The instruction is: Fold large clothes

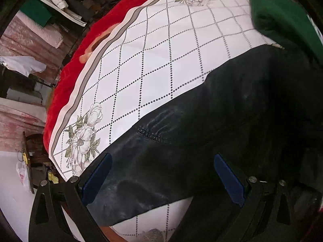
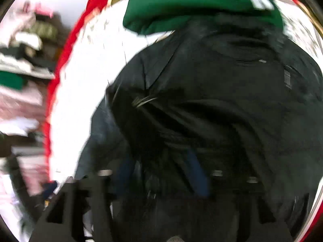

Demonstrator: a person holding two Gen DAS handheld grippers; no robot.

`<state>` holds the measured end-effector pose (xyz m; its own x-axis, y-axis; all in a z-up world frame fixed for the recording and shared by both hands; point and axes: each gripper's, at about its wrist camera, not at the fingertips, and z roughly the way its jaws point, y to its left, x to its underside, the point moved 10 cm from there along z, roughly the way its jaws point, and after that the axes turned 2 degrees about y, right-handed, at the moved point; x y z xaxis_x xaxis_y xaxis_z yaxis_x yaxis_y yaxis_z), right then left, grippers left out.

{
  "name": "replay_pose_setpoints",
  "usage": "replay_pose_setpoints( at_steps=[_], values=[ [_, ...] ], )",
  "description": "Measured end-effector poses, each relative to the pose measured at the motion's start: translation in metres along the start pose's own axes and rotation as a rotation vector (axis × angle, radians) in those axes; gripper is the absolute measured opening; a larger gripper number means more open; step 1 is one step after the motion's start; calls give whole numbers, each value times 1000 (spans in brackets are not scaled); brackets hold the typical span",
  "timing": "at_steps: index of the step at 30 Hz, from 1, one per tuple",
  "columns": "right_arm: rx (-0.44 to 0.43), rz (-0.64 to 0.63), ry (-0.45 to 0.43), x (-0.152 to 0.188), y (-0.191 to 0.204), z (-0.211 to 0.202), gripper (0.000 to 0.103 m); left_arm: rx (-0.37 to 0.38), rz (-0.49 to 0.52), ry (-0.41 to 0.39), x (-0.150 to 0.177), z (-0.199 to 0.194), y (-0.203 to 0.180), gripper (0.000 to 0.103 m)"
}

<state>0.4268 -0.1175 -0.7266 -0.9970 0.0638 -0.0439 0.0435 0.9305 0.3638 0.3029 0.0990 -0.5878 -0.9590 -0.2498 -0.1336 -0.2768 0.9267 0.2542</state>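
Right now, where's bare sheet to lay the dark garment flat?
Free: the checked sheet between the red blanket edge, the dark garment and the green garment. Crowded: near side, where the dark garment bunches around the right gripper.

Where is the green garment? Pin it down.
In the left wrist view the green garment lies at upper right on the checked sheet, just beyond the dark garment.

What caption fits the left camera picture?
Open left gripper hovers over dark jeans on a flowered sheet.
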Motion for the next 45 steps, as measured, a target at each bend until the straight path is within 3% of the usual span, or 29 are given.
replay_pose_setpoints(
  at_steps=[3,5,9,11,14,17,19,23,28,31,34,36,41,45],
  values=[
    [-46,133,-64,14,-41,-53,66,35,14,-16,-7,-11,-20,103],
    [-9,220,-85,18,-68,-76,66,43,26,-37,-12,-15,-34,103],
    [185,363,-40,58,-161,-91,66,-21,62,-76,-8,-9,-71,103],
    [286,383,45,82,-204,-81,65,-65,78,-58,-4,8,-86,103],
    [377,305,112,91,-224,-62,60,-123,88,-25,3,28,-98,103],
    [542,262,74,86,-248,-60,59,-150,68,-24,3,37,-97,103],
    [522,314,96,88,-251,-53,59,-149,42,-20,5,36,-94,103],
    [556,243,126,85,-226,-58,59,-115,-47,13,11,29,-77,103],
    [513,141,129,110,-187,-86,59,31,-272,57,53,4,-19,103],
    [448,117,132,118,-167,-92,60,174,-508,127,99,5,31,103],
    [384,81,143,128,-136,-84,60,301,-812,203,153,22,85,103],
    [374,44,154,133,-117,-77,60,365,-980,209,175,38,110,103],
    [344,-12,178,138,-83,-62,60,418,-1279,162,199,85,173,102],
    [349,-47,181,133,-57,-55,60,380,-1390,112,201,111,214,100]
  ],
)
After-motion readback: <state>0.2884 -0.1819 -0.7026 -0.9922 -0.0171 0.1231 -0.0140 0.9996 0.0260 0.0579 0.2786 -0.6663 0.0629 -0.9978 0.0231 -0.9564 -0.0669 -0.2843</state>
